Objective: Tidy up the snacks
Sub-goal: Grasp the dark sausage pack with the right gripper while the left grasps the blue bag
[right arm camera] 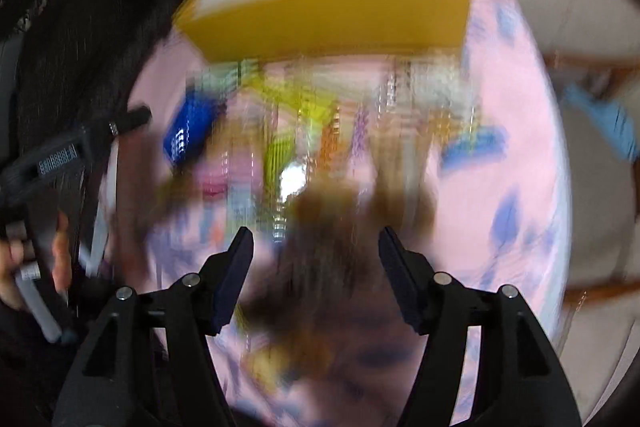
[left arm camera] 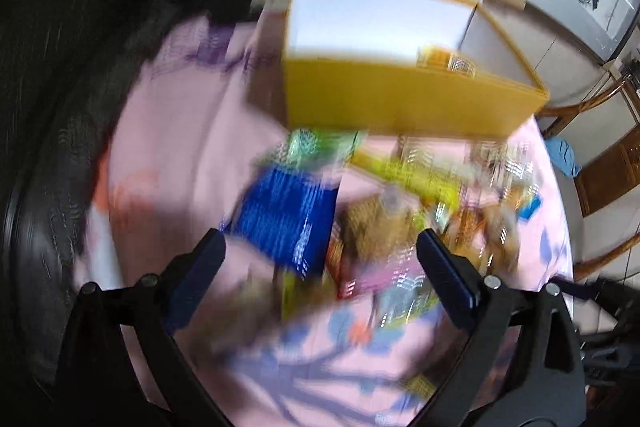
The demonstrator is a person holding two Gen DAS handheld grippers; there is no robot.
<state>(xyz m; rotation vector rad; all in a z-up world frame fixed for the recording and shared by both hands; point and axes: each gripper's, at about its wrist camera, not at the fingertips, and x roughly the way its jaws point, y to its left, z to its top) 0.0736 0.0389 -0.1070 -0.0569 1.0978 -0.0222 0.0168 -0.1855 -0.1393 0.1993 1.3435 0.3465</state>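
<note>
Here both tools hang empty over the snack pile (left arm camera: 384, 211) mid-table, left gripper (left arm camera: 320, 247) spread wide, right gripper (right arm camera: 316, 243) parted; yellow box (left arm camera: 400, 95) waits at the far edge, likely for collecting; blur hides details.

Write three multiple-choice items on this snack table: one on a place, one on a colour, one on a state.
1. Where is the yellow box relative to the snack pile?
A. behind it
B. in front of it
C. underneath it

2. What colour is the tablecloth?
A. green
B. pink
C. grey

3. How is the left gripper?
A. shut on a packet
B. open, holding nothing
C. out of view

Answers: 1 A, the box stands beyond the packets; 2 B, pink cloth with blue patterning; 3 B, its jaws stand wide apart with nothing gripped.
</note>
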